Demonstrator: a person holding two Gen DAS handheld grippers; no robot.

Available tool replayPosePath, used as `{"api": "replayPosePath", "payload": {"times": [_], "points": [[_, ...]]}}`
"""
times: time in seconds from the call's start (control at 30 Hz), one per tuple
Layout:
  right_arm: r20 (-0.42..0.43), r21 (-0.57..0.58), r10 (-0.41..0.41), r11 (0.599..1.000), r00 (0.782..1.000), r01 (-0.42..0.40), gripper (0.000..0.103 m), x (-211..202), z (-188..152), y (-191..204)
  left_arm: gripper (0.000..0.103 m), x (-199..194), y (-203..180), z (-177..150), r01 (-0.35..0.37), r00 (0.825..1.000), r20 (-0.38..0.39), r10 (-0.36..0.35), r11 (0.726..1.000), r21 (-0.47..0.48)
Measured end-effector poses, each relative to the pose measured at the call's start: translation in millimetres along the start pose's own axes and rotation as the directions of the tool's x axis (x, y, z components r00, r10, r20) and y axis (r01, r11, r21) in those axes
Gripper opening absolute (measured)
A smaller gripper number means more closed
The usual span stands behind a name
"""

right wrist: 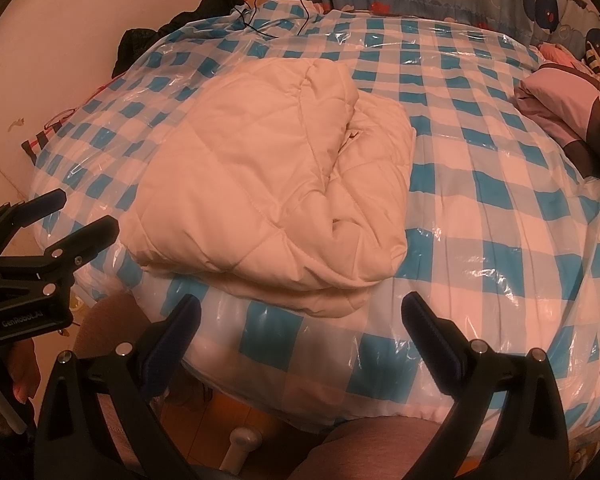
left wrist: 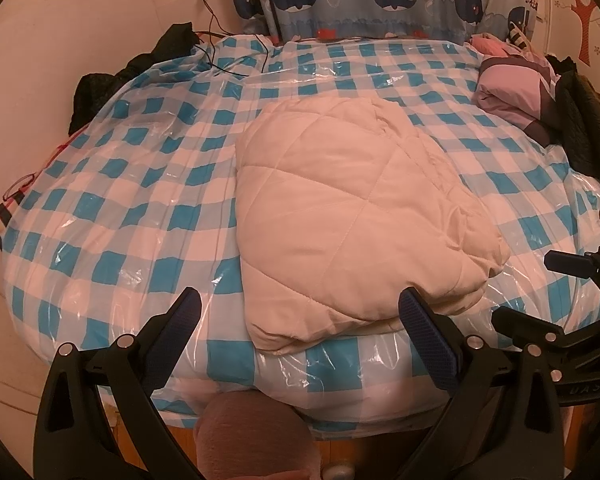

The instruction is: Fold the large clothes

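A cream quilted coat [left wrist: 352, 216] lies folded into a thick bundle near the front edge of the bed [left wrist: 120, 216], on its plastic-covered blue check sheet. Both tongs hang released and empty just short of it, left tongs [left wrist: 300, 330] at its near corner, right tongs [right wrist: 300, 328] before its near edge, seemingly because the folding looks done.
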State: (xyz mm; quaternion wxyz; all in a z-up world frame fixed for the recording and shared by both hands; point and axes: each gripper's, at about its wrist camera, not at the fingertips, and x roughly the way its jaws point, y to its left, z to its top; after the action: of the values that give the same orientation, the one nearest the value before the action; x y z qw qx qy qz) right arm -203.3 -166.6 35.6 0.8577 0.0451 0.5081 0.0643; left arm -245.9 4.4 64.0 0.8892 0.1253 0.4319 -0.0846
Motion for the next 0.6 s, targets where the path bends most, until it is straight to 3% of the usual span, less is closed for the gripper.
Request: {"api": "replayPosePath", "payload": {"times": [0.6], "points": [[0.0,-0.001,0.006,1.0,1.0,-0.006,0.096,-0.7,0.5,-3.0,0.095,-1.5,-4.9,2.4,-0.012,1.0,0.002,0.012,1.0,0.005]]}}
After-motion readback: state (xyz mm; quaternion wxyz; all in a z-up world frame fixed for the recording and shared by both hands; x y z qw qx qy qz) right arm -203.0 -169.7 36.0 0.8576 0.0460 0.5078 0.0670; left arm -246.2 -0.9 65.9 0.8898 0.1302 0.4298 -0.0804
